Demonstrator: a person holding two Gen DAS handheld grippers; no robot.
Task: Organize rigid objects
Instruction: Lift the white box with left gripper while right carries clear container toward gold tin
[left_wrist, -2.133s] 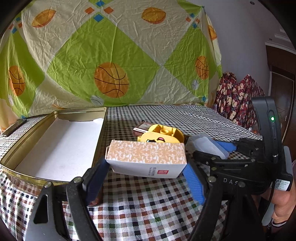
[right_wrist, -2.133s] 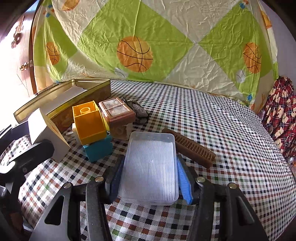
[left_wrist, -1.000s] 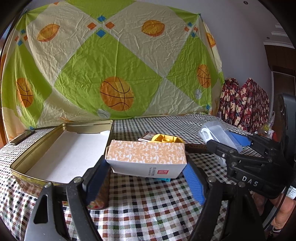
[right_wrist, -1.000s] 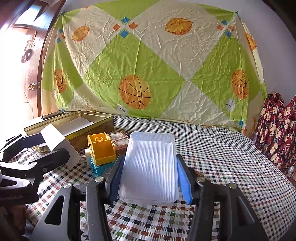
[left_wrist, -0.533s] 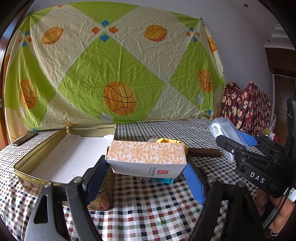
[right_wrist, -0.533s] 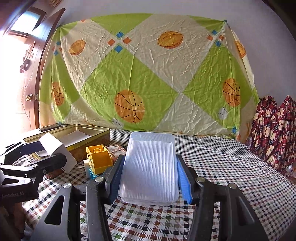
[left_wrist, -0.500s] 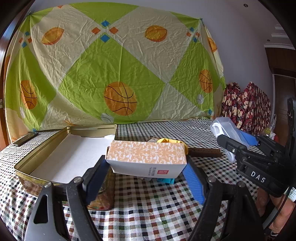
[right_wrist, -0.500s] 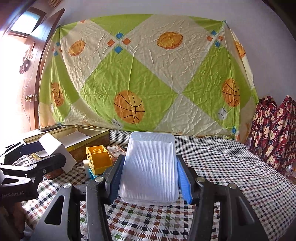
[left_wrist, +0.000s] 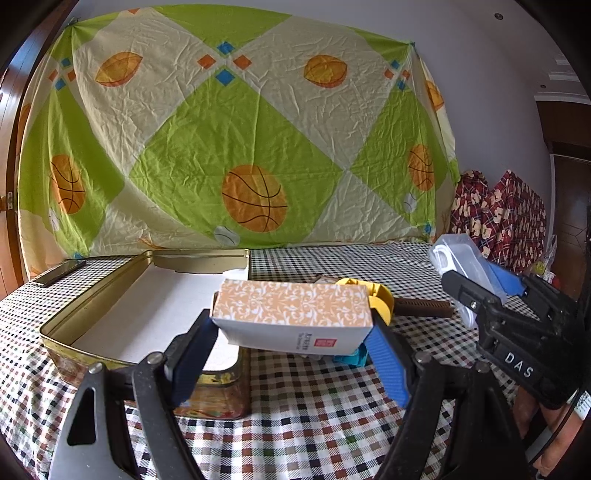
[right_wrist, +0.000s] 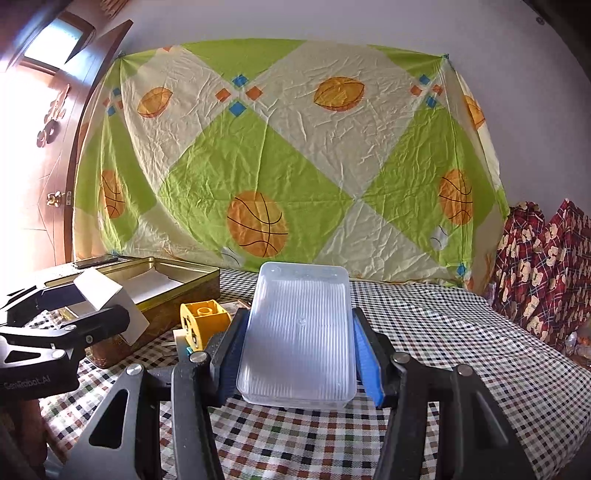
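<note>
Nearest in the left wrist view: left gripper (left_wrist: 291, 345) clamped by its blue pads on the short ends of an orange-patterned white cardboard carton (left_wrist: 293, 318), held clear of the cloth, just beside the near right corner of the shallow gold metal tin (left_wrist: 62, 325). Nearest in the right wrist view: right gripper (right_wrist: 297, 350) closed at a narrower span on the long sides of a clear ribbed plastic tray (right_wrist: 298, 334), also held clear of the checked tablecloth (right_wrist: 461, 354).

Probably the carrying step toward the tin. For a clean placement: carton kept level, carried over the thin tin rim, lowered flat onto the white paper lining, released only once seated. Light squeeze advisable: thin card likely to dent, smooth plastic likely to slip or flex. One item in at a time, to avoid a clash of grippers over the tin.

Beyond the grippers, loose on the cloth: yellow hard-plastic toy block (right_wrist: 204, 324) with a round stud on top, on a small teal block (left_wrist: 351, 357); past these, a dark brown ridged bar (left_wrist: 421, 307), lying flat. Farther left, a dark flat device (left_wrist: 59, 272) near the table edge. Behind all, a crumpled basketball-print sheet (left_wrist: 240, 147).
</note>
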